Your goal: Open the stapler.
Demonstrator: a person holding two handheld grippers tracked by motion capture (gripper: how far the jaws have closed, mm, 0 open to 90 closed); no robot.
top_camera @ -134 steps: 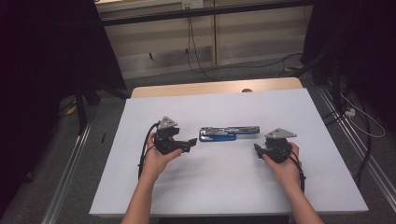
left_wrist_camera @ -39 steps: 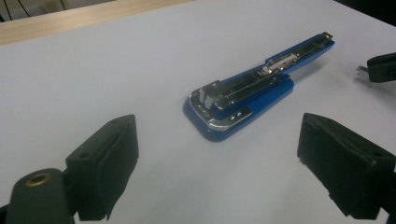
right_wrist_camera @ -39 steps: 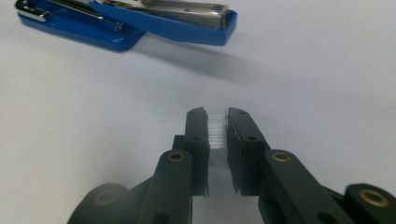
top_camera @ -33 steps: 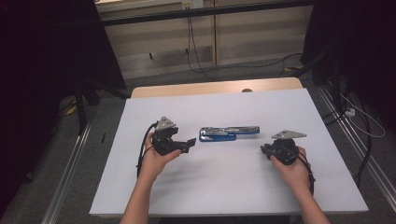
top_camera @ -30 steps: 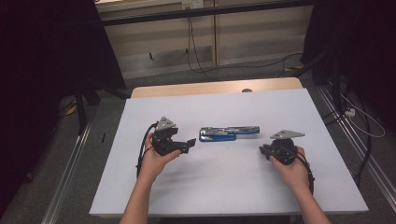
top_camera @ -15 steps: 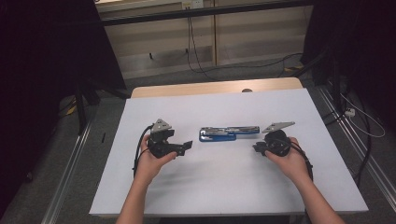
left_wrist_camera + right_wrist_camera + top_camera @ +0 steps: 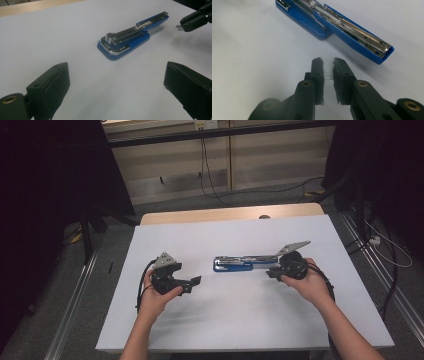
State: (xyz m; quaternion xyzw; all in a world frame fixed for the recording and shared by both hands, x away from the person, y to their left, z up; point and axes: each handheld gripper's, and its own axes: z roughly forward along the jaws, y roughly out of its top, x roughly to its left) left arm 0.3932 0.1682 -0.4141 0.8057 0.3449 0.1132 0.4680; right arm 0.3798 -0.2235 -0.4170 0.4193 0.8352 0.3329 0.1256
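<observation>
A blue stapler (image 7: 239,264) lies swung open flat at the middle of the white table (image 7: 225,232), its metal staple channel facing up (image 7: 130,41) (image 7: 342,27). My right gripper (image 7: 270,272) hovers at the stapler's right end, shut on a short strip of staples (image 7: 328,69) pinched between its pads; the left gripper view shows it too (image 7: 193,21). My left gripper (image 7: 195,283) rests left of the stapler, pointing at it. Its jaws (image 7: 116,75) have just been opening and stand wide apart with only bare table between them.
A wooden strip (image 7: 230,214) borders the table's far edge. Cables (image 7: 215,180) run across the grey floor behind, and metal rails (image 7: 75,320) flank the table. Dark curtains hang at both sides.
My right gripper has risen and moved left up to the stapler's right end, still holding the staple strip. My left hand has shifted slightly toward the near left.
</observation>
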